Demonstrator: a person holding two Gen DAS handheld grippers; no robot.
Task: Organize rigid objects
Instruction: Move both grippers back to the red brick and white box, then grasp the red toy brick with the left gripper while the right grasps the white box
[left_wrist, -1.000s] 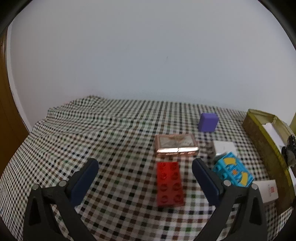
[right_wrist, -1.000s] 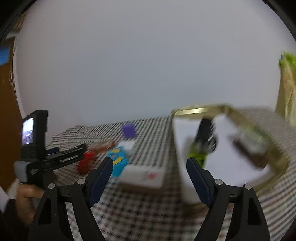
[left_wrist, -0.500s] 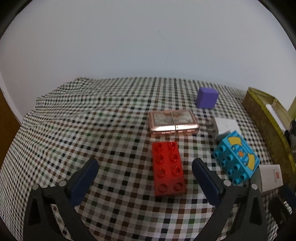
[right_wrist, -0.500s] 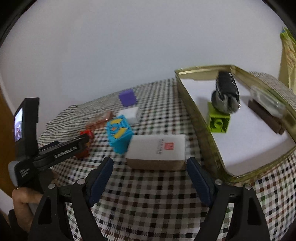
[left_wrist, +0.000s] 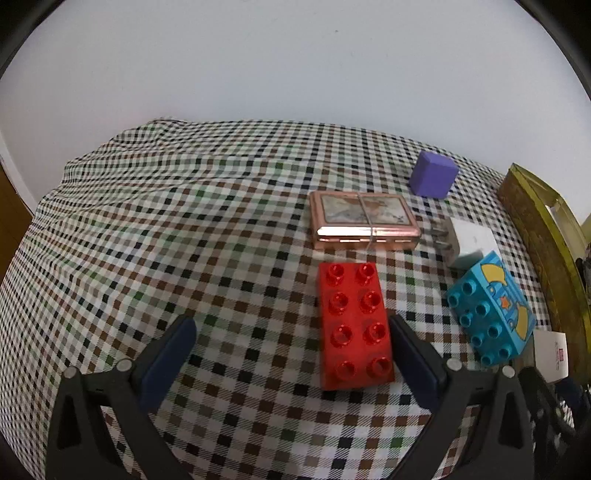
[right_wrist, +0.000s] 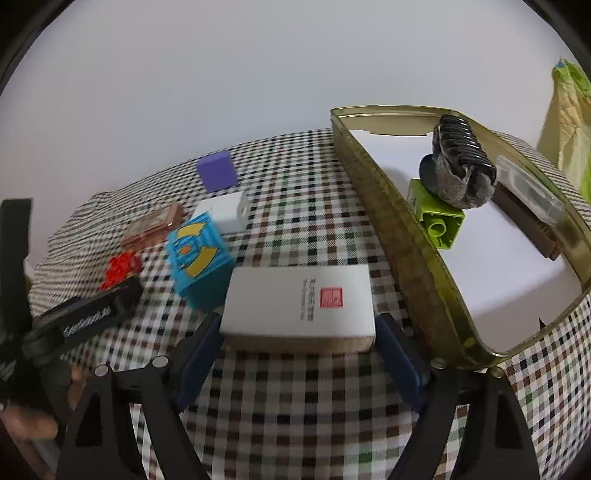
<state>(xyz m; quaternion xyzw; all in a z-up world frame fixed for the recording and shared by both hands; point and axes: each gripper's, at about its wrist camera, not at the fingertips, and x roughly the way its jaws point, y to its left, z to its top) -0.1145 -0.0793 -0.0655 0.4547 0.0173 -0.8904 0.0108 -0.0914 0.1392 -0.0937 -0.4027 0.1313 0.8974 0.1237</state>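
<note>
Two hand-held grippers — left (left_wrist: 290, 341), right (right_wrist: 297, 343) — both spread wide.

Objects on the checked cloth (left_wrist: 184, 229) beside the open tin (right_wrist: 410, 258).
In the right wrist view, the flat box (right_wrist: 299, 299) lies just left of the tin; the printed brick (right_wrist: 199, 258) sits to its left, with the charger (right_wrist: 225, 210) and cube (right_wrist: 217, 171) behind. The studded block (right_wrist: 441, 221) lies in the tin, under the comb attachment (right_wrist: 458, 166).
</note>
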